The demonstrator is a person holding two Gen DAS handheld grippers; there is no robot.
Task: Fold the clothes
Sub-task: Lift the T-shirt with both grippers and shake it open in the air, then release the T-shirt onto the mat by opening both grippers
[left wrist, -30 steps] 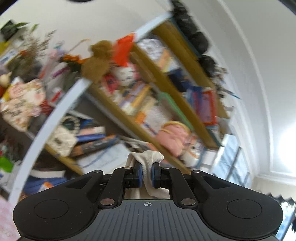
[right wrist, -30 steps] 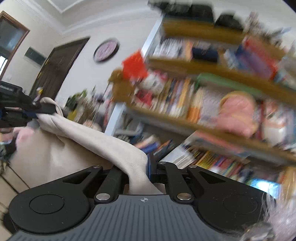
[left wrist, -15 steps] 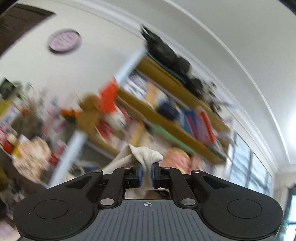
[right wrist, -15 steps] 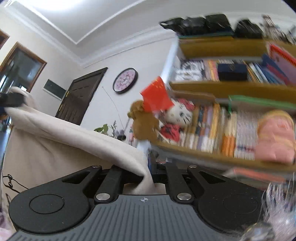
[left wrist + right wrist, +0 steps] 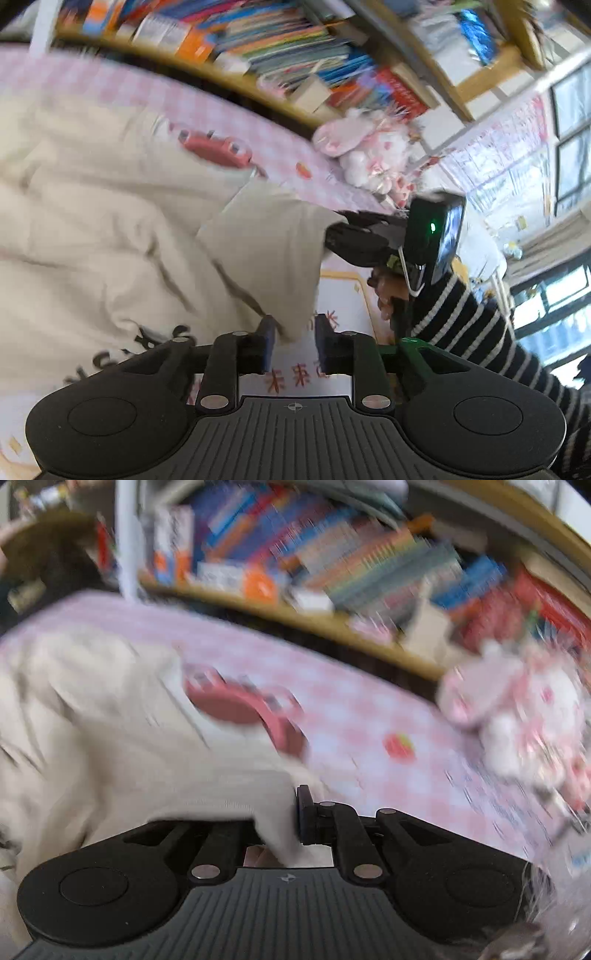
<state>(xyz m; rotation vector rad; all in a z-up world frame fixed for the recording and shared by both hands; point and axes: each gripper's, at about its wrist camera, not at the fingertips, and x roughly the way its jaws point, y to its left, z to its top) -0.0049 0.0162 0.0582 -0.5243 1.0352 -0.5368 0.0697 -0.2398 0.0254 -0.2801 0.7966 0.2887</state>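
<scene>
- Cloth corner of the soft cream cotton garment [image 5: 110, 229] hangs just ahead between the parted pads of the left claw [image 5: 293, 345], whose jaws have just been opening, no longer pinching.
- Right claw [image 5: 338, 230], beyond it, is pressed together on the same folded edge.
- The garment spreads leftward, wrinkled, across the pink checked bench cover [image 5: 369, 701].

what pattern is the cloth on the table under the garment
Pink and white checks on the tablecloth; the left wrist view shows it best.

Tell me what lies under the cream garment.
The cream garment lies on a pink checked cloth and partly covers a pink toy. Whatever else sits beneath it is hidden.
</scene>
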